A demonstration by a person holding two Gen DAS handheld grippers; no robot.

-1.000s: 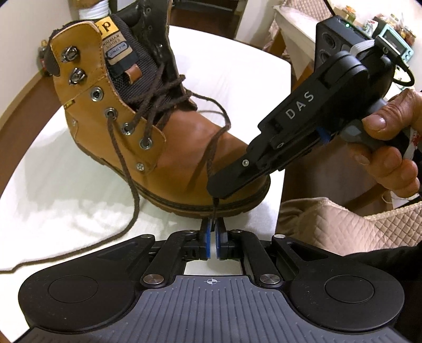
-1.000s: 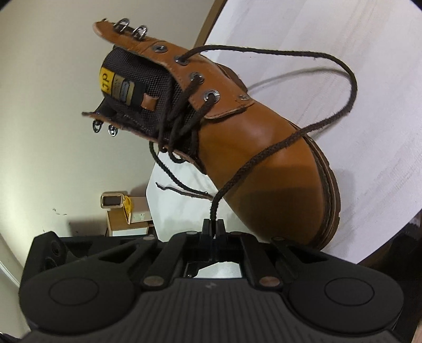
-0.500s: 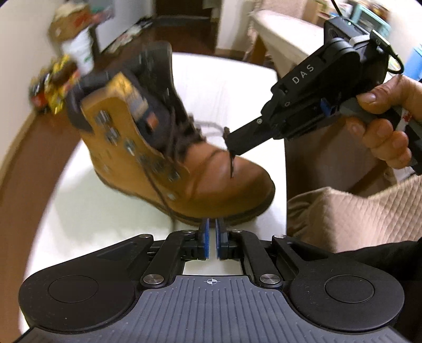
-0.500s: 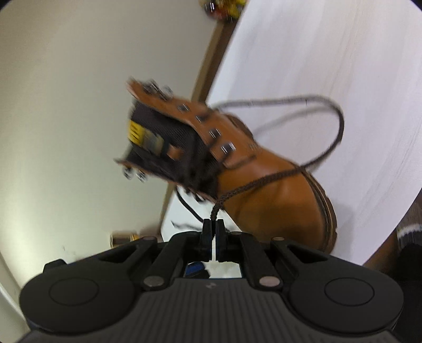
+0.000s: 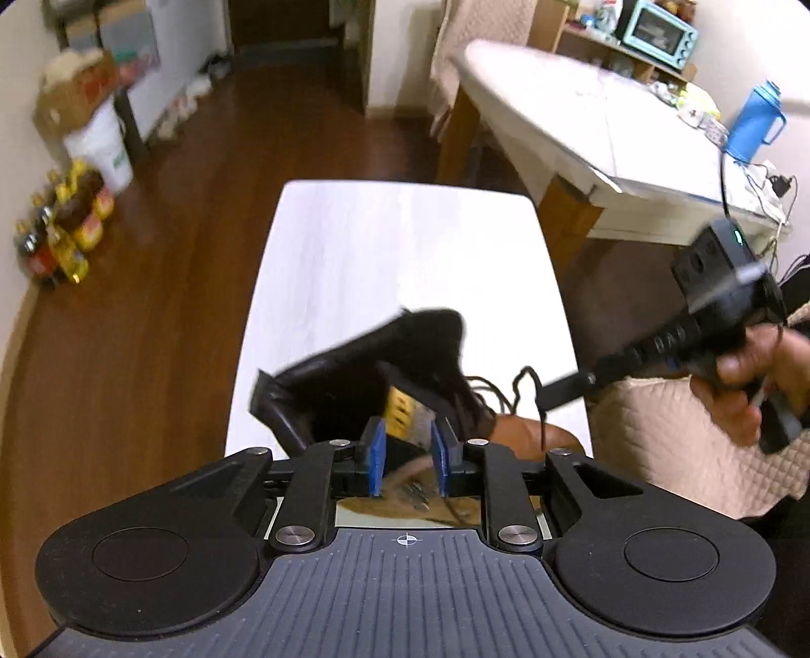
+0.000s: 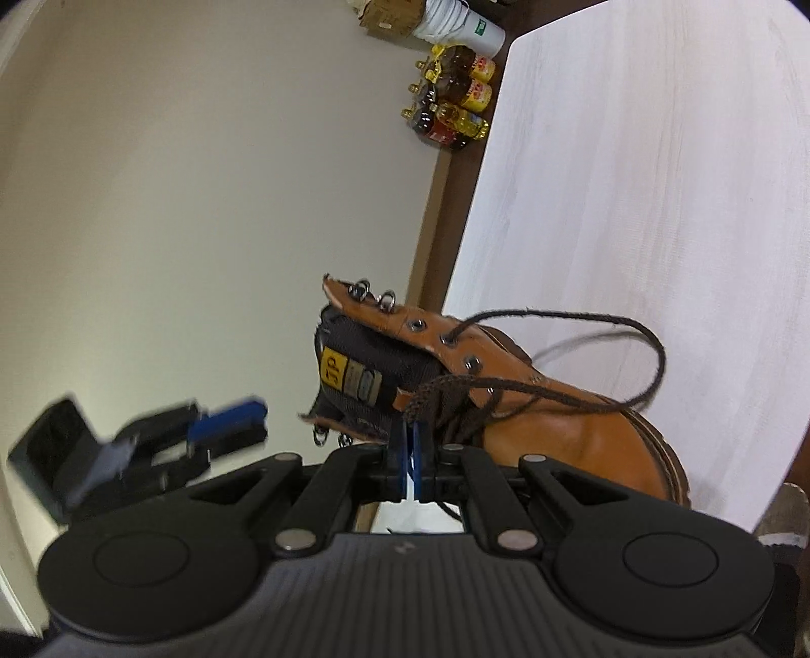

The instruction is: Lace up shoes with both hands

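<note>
Left gripper (image 5: pixel 407 458) jaws apart, empty, right above boot (image 6: pixel 572 430) collar. Right gripper (image 6: pixel 411 450) pinched on the lace (image 6: pixel 557 392) near the tongue. Boot sits at near edge of white table (image 5: pixel 405 263); bottles (image 5: pixel 61 228) on floor beyond.

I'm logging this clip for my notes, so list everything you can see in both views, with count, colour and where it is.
boot: one, tan leather, lying on the near end of the white table
lace: one, dark brown, looping from the eyelets out over the table
white table: one, white, centre of the room
dining table: one, white-covered, back right
toaster oven: one, light blue, shelf at back right
jug: one, blue, on the dining table
bottles: several, yellow and dark, on the floor by the wall
left hand-held gripper: black with blue pads, open over the boot's collar
right hand-held gripper: black with blue pads, shut on the lace
right hand: one, gripping the right handle
</note>
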